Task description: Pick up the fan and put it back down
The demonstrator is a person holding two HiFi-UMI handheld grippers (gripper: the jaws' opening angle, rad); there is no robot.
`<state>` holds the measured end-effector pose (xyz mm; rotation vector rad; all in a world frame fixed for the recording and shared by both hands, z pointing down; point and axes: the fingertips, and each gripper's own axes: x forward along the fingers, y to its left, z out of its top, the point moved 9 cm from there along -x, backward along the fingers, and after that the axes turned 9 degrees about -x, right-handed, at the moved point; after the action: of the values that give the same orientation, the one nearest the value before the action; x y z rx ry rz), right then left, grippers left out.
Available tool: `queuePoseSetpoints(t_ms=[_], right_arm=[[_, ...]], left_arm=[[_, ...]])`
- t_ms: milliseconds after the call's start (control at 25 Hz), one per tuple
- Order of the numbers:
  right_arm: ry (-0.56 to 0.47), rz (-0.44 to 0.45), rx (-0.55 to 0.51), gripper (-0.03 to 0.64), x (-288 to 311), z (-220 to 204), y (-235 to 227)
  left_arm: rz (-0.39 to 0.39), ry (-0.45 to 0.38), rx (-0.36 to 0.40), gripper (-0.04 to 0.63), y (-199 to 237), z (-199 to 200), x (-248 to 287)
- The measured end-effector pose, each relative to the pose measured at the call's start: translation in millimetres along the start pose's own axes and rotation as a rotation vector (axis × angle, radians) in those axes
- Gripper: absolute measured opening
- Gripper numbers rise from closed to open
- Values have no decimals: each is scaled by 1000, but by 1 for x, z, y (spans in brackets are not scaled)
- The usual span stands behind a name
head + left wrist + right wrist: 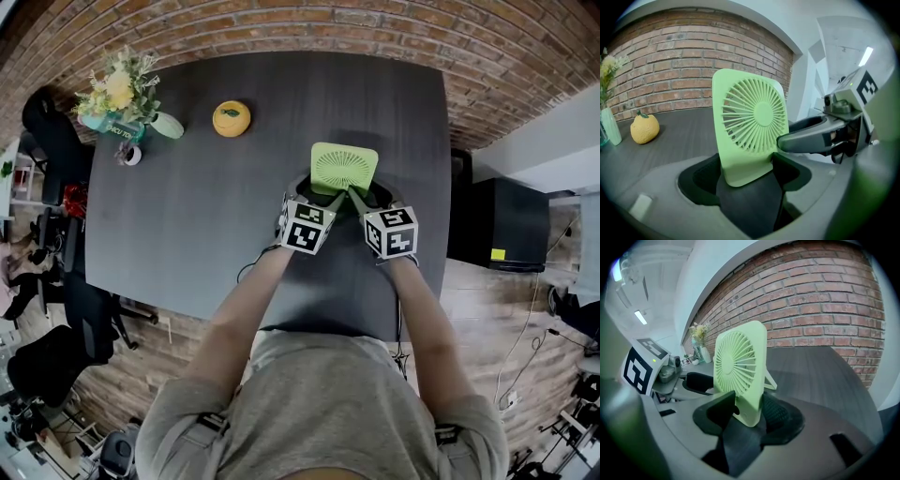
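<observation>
A light green square fan stands over the right middle of the dark table, its grille leaning back. Both grippers meet at its lower edge. My left gripper comes in from the lower left. In the left gripper view, the fan sits face-on between that gripper's black pads, which press its bottom sides. My right gripper is shut on the fan's lower right corner; the fan appears nearly edge-on there, clamped between the pads of the right gripper. I cannot tell whether the fan's base rests on the table.
A yellow lemon-shaped object lies at the back of the table. A vase of flowers and a small tape roll stand at the back left. The table's right edge is close to the fan, with a black box beyond it.
</observation>
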<state>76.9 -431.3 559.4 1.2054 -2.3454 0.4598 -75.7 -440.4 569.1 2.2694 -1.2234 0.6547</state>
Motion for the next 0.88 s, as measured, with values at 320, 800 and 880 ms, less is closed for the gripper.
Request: queuePoseSetpoints(t_ms=[320, 800, 880], right_arm=[[30, 6, 18, 235, -9, 0, 6], [0, -46, -4, 239, -63, -3, 34], [-17, -49, 2, 239, -74, -5, 40]], left_arm=[[0, -10, -12, 350, -6, -4, -18], [-20, -121, -101, 350, -25, -11, -83], [-25, -133, -111, 350, -31, -14, -92]])
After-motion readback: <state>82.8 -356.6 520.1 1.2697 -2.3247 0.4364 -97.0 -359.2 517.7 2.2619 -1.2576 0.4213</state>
